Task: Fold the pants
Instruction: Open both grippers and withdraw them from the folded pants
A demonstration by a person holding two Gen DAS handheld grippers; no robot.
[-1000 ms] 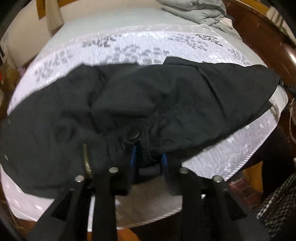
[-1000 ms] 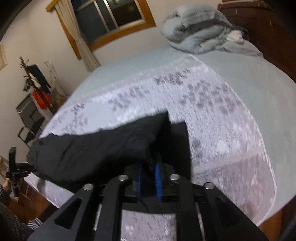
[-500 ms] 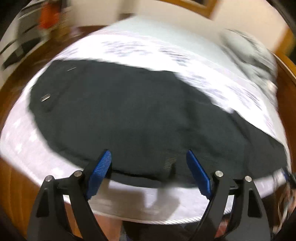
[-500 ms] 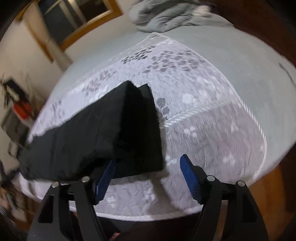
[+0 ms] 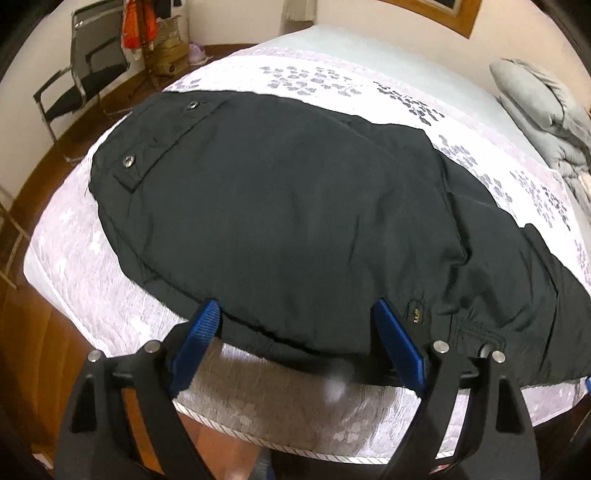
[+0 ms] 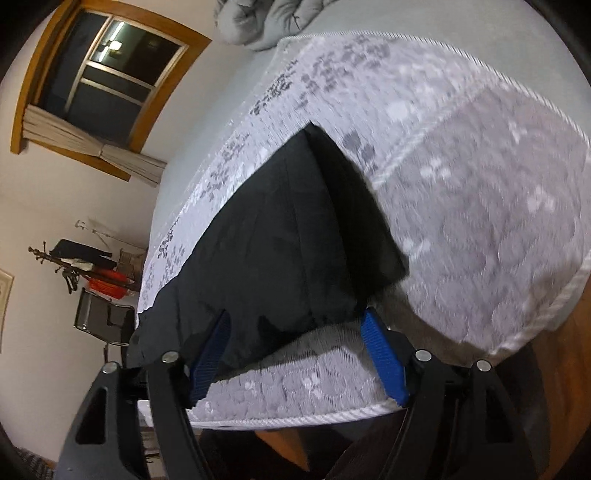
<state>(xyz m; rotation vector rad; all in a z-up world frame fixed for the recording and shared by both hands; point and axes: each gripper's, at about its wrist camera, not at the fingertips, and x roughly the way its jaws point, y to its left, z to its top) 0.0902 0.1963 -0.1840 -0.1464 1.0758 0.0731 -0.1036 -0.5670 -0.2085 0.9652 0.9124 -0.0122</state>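
Observation:
Black pants (image 5: pixel 295 206) lie flat across the white patterned bed (image 5: pixel 92 266), with two metal snaps (image 5: pixel 127 161) on a flap at the upper left. My left gripper (image 5: pixel 295 310) hovers at the pants' near edge, jaws still opening; the edge lies between the blue pads (image 5: pixel 399 343) but they do not press on it. In the right wrist view the stacked leg ends of the pants (image 6: pixel 295 229) rest near the corner of the bed (image 6: pixel 480 221). My right gripper (image 6: pixel 295 317) stands open astride that near hem, with its pads (image 6: pixel 382 358) clear of the cloth.
A grey duvet (image 5: pixel 535 99) is bunched at the far end of the bed. A black chair (image 5: pixel 85 74) and a clothes rack with orange items (image 5: pixel 136 26) stand beyond the bed's left side. A wood-framed window (image 6: pixel 110 66) is on the wall. Wooden floor lies below the mattress edge.
Both grippers were shut on the pants a second ago and have let go; both now stand wide. The pants, bunched before, now lie flat. Both views have rolled.

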